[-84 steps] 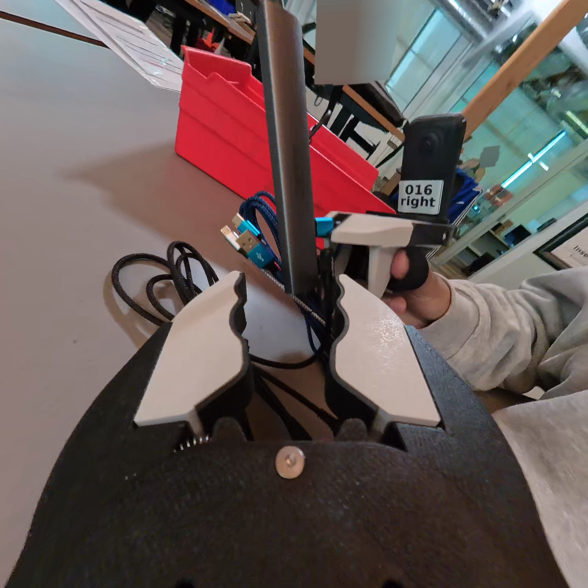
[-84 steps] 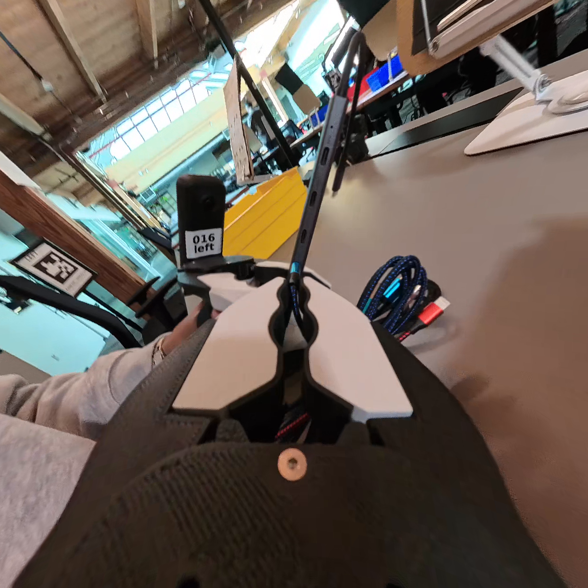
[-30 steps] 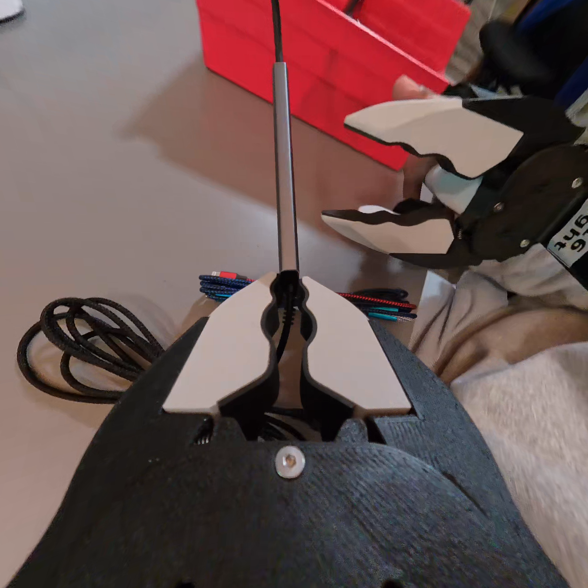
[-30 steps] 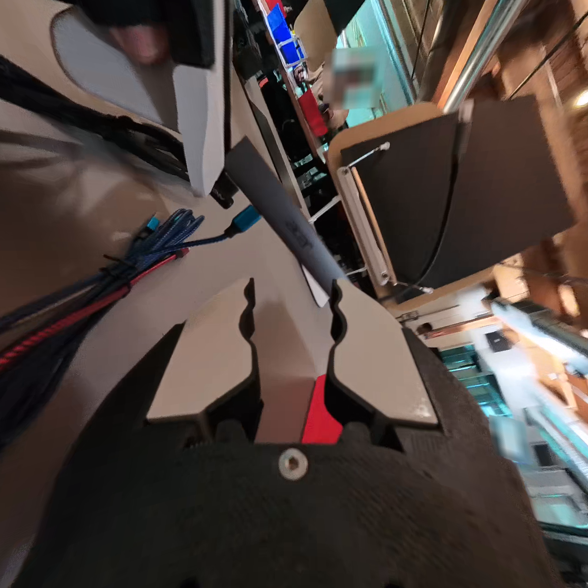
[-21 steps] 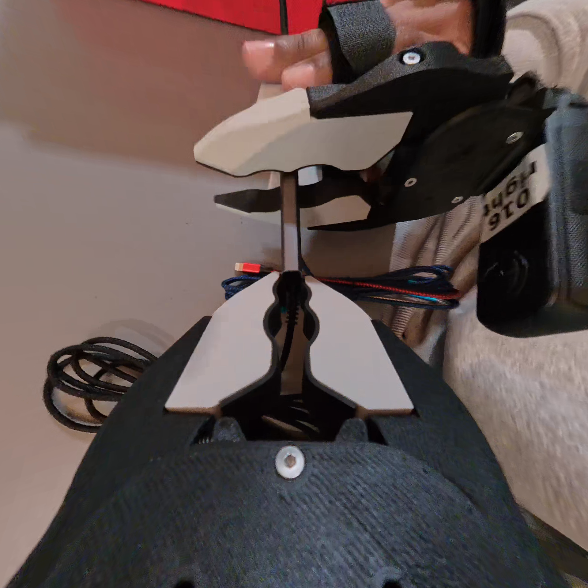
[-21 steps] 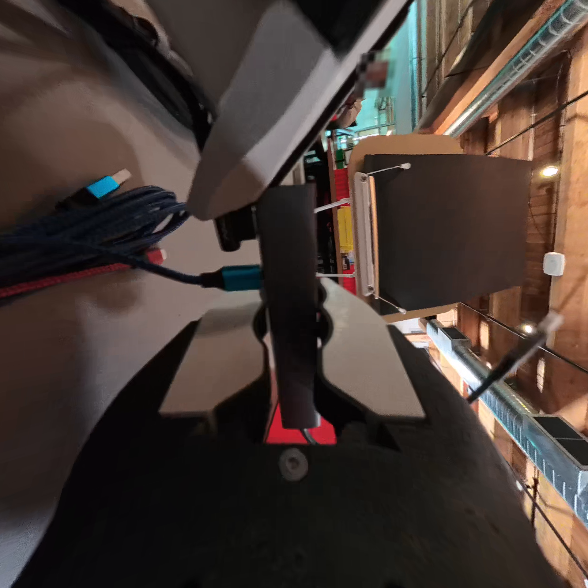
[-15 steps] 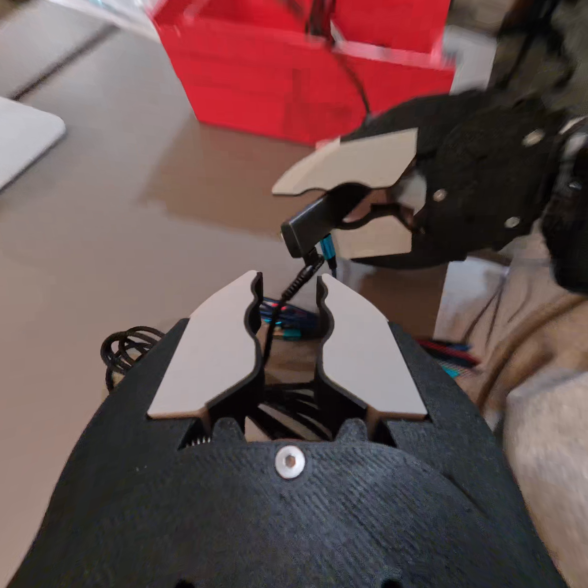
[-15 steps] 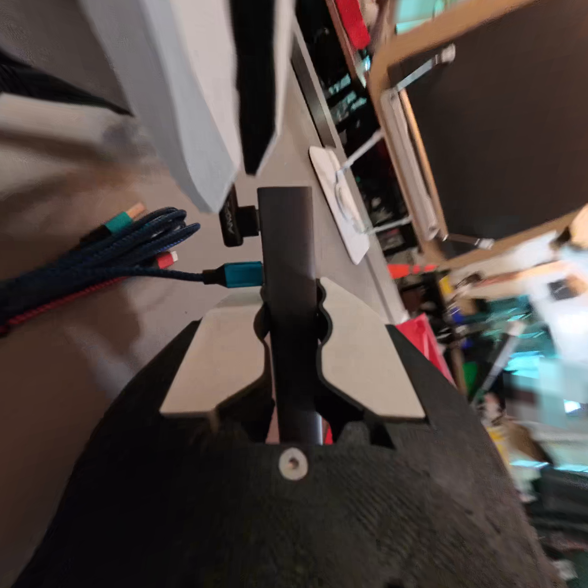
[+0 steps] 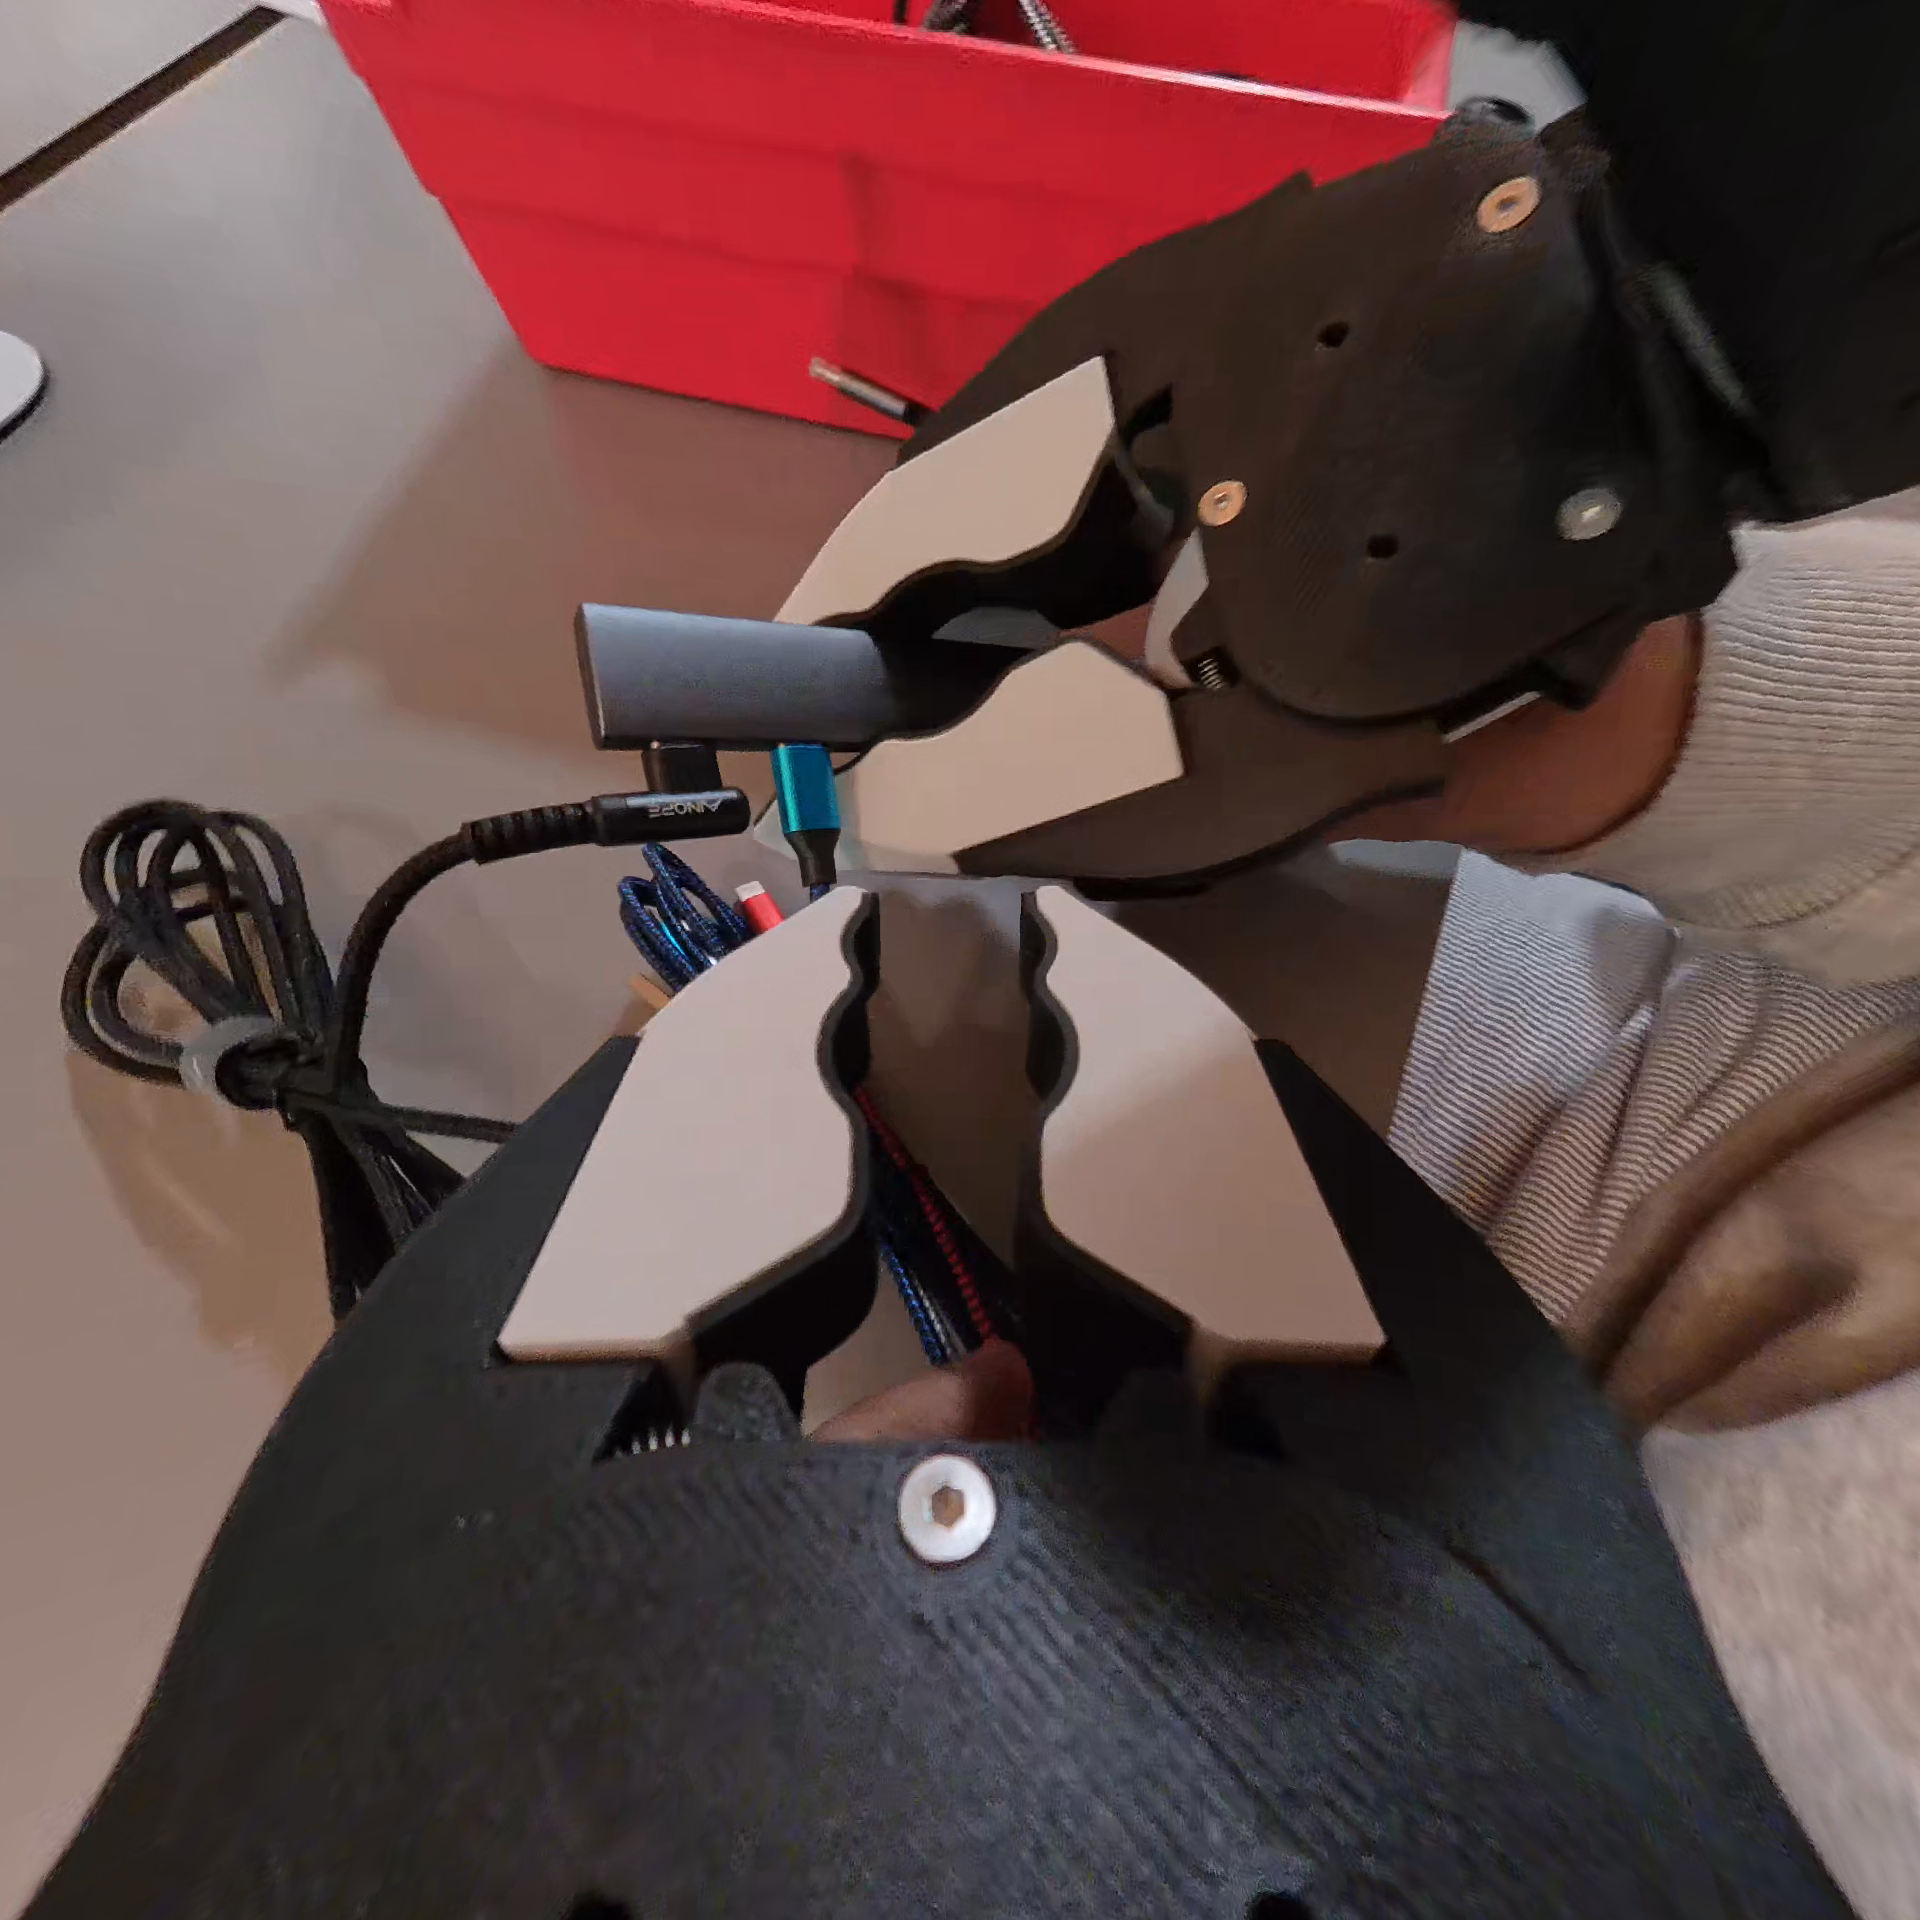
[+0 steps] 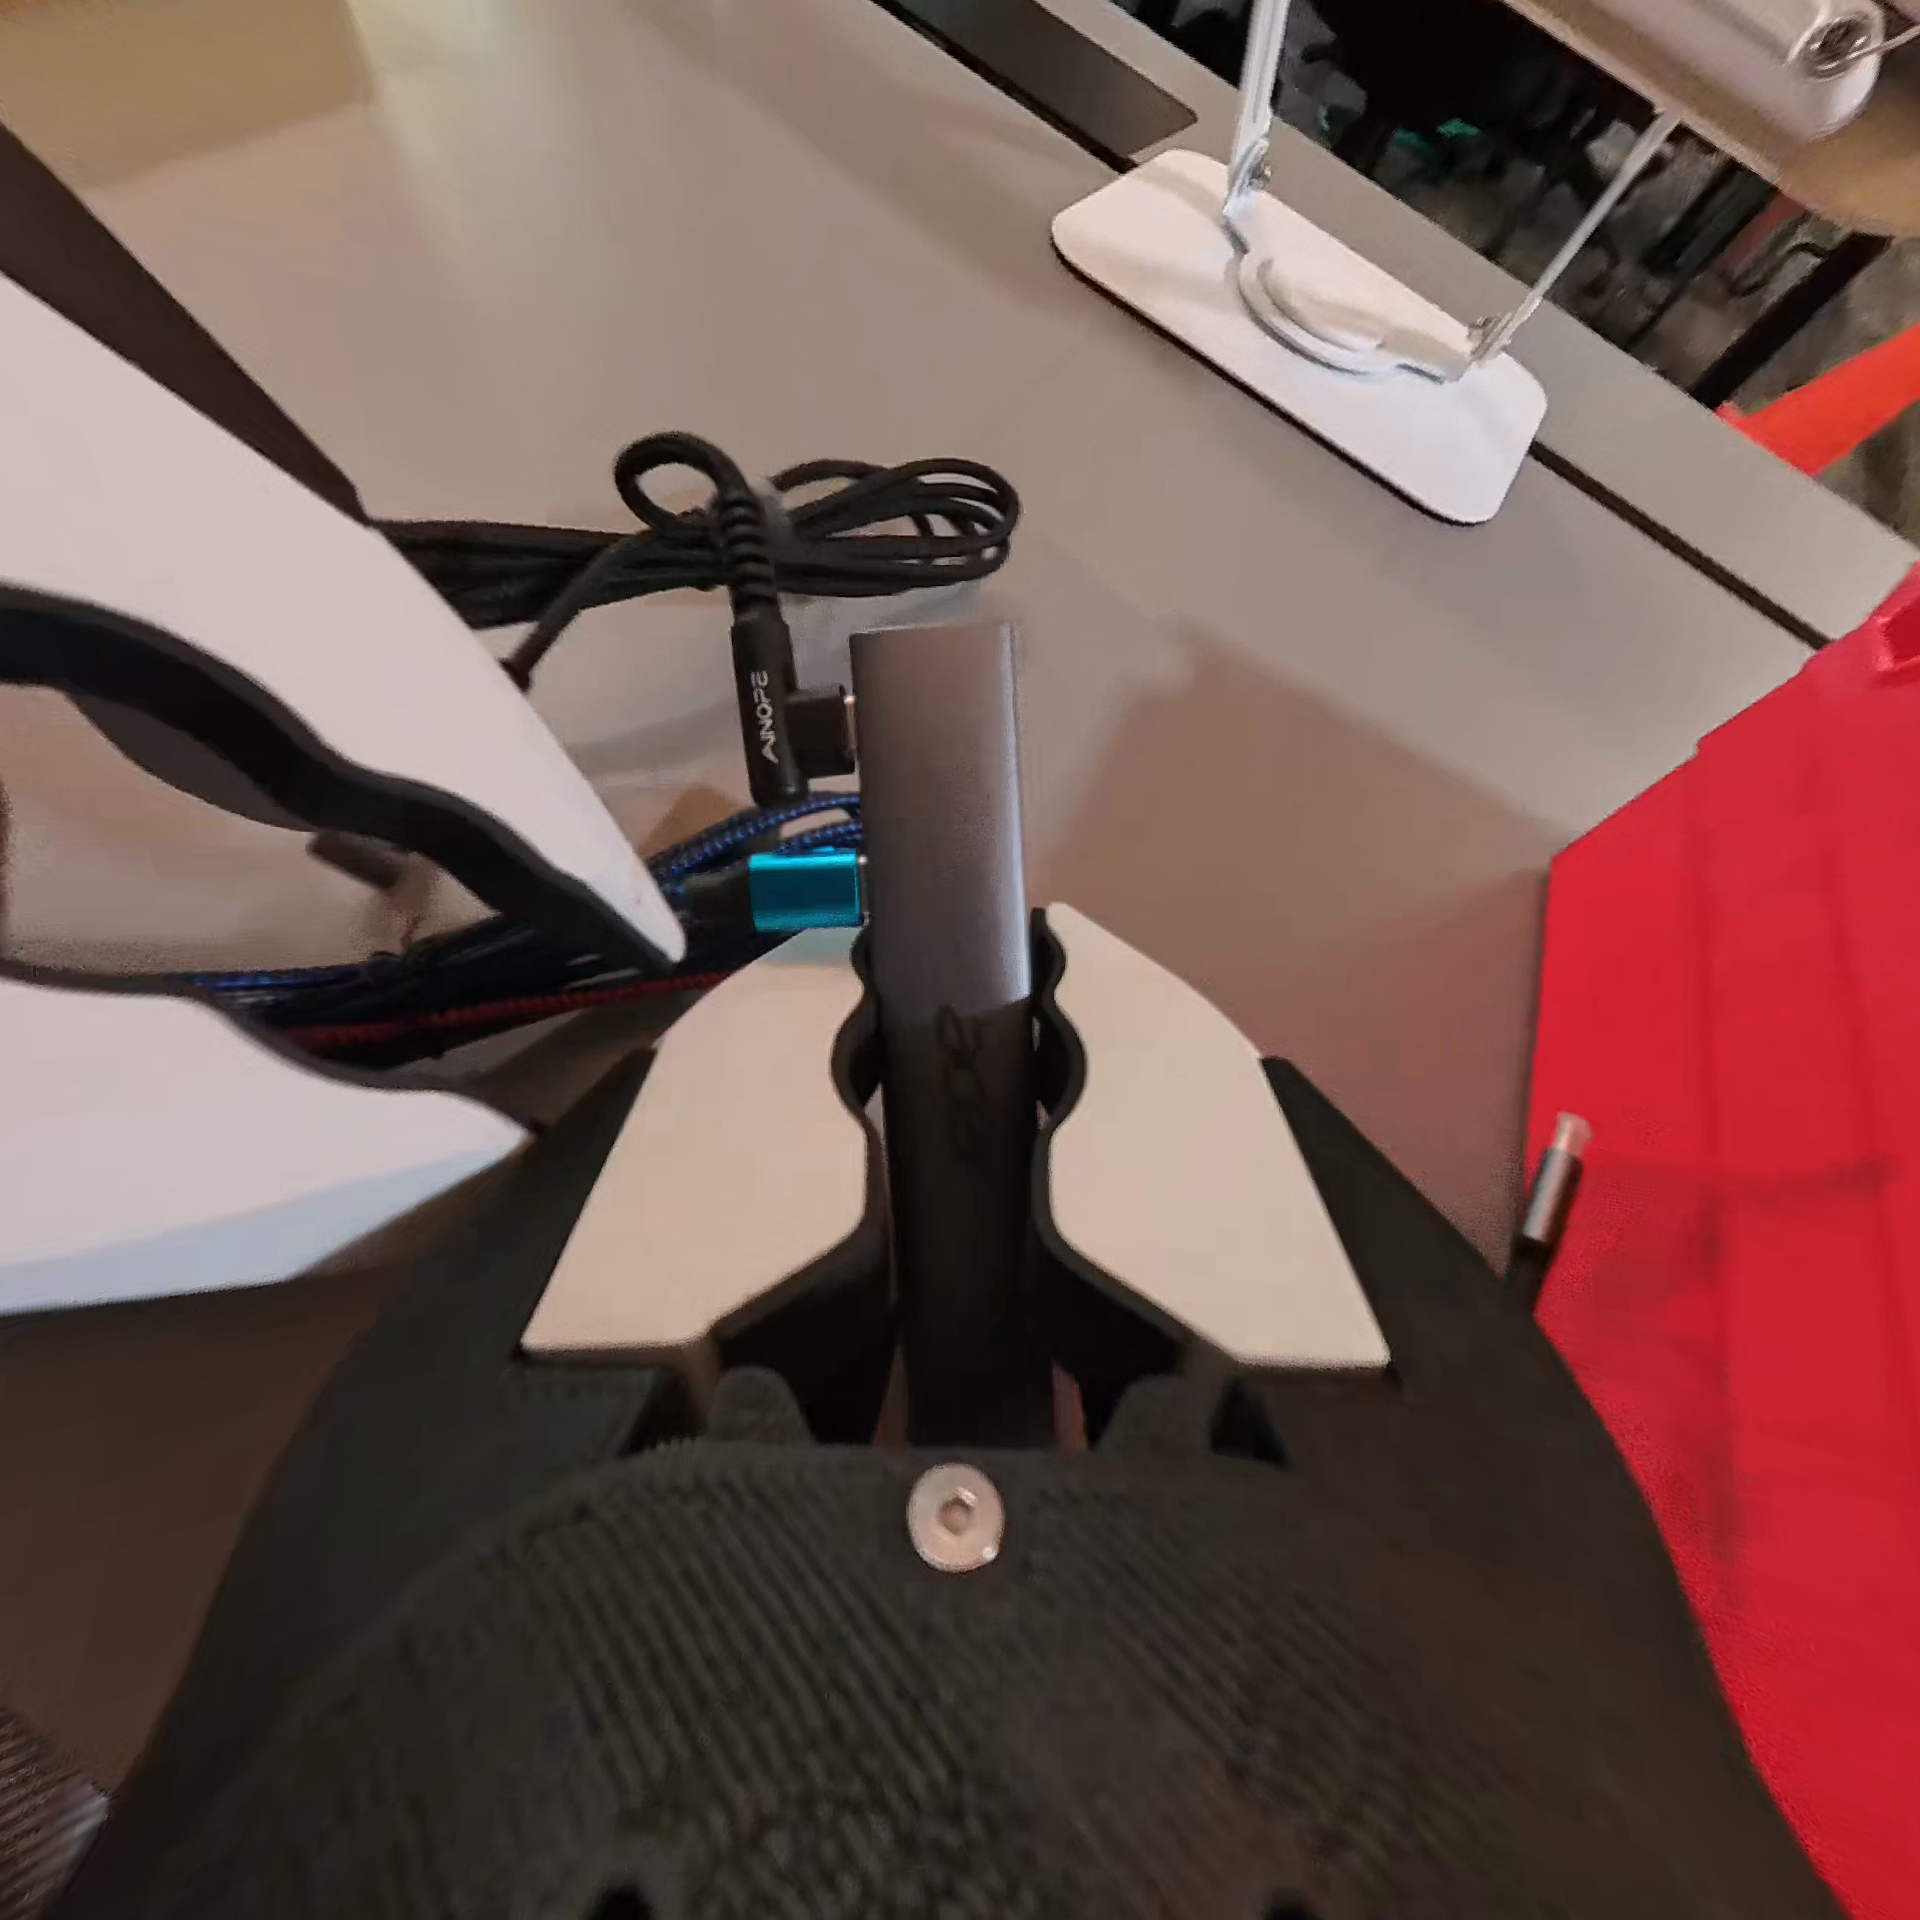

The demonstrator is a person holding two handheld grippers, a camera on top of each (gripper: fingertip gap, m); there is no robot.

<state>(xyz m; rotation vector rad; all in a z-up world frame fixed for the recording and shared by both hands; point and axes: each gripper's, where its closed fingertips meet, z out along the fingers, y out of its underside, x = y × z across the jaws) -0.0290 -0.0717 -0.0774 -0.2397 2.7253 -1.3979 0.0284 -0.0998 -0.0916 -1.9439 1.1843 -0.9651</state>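
Right claw: my right gripper (image 10: pixel 951 935) is clamped on the grey hub (image 10: pixel 940 831).
Plugs: 2 sit in the hub's side, a black angled plug (image 10: pixel 795 727) and a blue plug (image 10: pixel 805 894).
Left claw: my left gripper (image 9: pixel 945 904) is spread and empty, just under the hub.
Around: black cable coil (image 9: pixel 197 956), red bin (image 9: pixel 831 197).

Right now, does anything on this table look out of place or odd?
A grey metal plug tip on a cable hangs out beside the red bin. Otherwise the right tongs simply hold the grey hub.
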